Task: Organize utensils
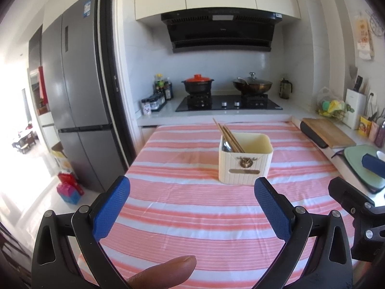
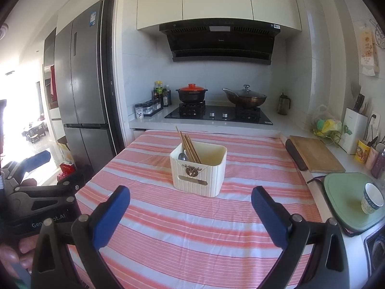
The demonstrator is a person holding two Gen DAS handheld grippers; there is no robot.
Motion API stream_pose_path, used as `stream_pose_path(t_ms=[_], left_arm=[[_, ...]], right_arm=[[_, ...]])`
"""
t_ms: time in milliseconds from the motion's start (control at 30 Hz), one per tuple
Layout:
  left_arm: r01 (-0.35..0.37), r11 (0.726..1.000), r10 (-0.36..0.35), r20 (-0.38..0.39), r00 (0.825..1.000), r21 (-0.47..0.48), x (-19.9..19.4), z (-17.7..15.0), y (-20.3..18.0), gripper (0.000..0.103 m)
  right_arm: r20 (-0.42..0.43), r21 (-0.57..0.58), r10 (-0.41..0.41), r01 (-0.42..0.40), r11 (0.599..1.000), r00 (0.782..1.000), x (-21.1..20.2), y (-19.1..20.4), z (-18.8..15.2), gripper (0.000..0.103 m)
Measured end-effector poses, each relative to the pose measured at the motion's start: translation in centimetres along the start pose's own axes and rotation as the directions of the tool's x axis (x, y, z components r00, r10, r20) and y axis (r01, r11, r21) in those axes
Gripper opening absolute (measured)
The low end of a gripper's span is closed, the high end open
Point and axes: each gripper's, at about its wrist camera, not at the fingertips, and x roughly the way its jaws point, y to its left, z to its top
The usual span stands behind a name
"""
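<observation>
On the striped counter (image 1: 204, 207), chopsticks (image 1: 228, 136) and spoon (image 2: 182, 156) sit inside the holder (image 1: 245, 161); no loose utensils show. Left hand-held gripper (image 1: 192, 192) and right hand-held gripper (image 2: 190, 200) both spread, empty.

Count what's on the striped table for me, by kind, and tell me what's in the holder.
Utensil holder: 1, cream, standing on the striped tablecloth
Spoon: 1, in the holder's left side
Chopsticks: a bundle, leaning left in the holder; exact number cannot be told
Total: 3 kinds; nothing else lies on the cloth. Both grippers, left and right, are open and hold nothing.
</observation>
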Motion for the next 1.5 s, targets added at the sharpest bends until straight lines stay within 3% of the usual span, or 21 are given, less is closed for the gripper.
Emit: stream_pose_path(t_ms=[1500], left_arm=[[-0.006,0.999,0.007,-0.029,1.0,0.04,0.77,-0.27,-0.17,0.103]], right_arm=[[-0.026,0.005,-0.011,0.011,1.0,1.0,0.38,-0.43,-0.4,0.103]])
